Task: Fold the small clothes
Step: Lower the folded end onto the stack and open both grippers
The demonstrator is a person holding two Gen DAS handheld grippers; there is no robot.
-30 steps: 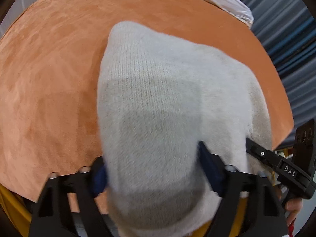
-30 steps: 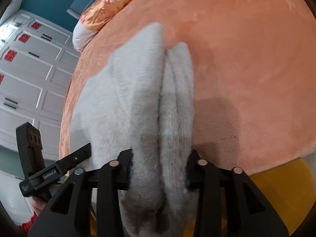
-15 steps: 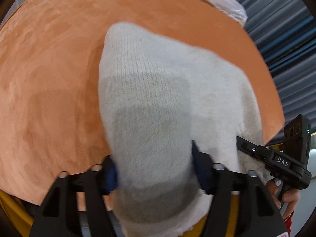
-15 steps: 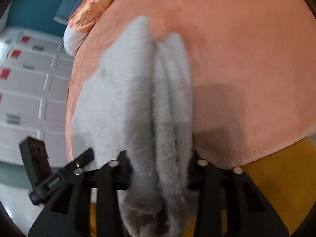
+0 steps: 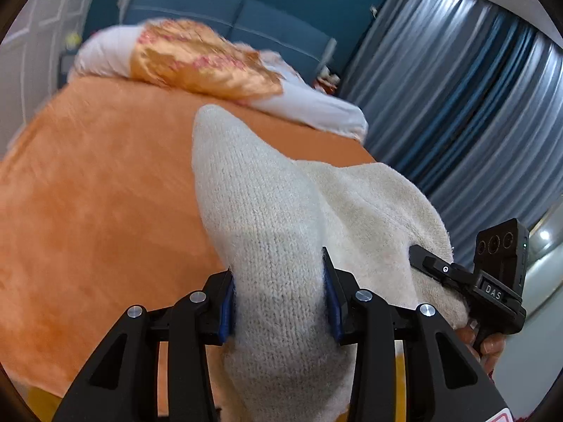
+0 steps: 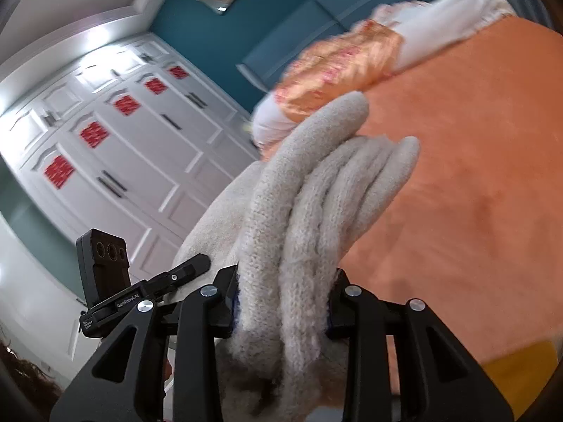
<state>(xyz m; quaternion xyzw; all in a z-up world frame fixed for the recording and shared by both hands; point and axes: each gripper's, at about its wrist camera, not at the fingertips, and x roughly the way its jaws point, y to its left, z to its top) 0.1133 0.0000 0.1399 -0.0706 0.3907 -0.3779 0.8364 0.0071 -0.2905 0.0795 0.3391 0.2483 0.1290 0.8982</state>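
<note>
A cream knitted garment (image 5: 267,218) is held up off the orange bed cover (image 5: 88,193). My left gripper (image 5: 278,299) is shut on one bunched end of it, the cloth rising in a cone between the pads. My right gripper (image 6: 281,302) is shut on the other end, where the knit (image 6: 316,190) is gathered in several folds. The right gripper shows at the right of the left wrist view (image 5: 468,277), and the left gripper shows at the left of the right wrist view (image 6: 140,281). The garment hangs between them.
A white pillow with an orange patterned cloth (image 5: 200,59) lies at the head of the bed, in front of a blue headboard (image 5: 246,24). Blue-grey curtains (image 5: 457,88) hang on the right. White wardrobe doors (image 6: 105,147) stand on the left. A yellow sheet edge (image 6: 517,362) shows below the cover.
Both grippers have lifted and tilted up with the garment, which was lying spread on the cover and now hangs off it. The room beyond the bed has come into view.
</note>
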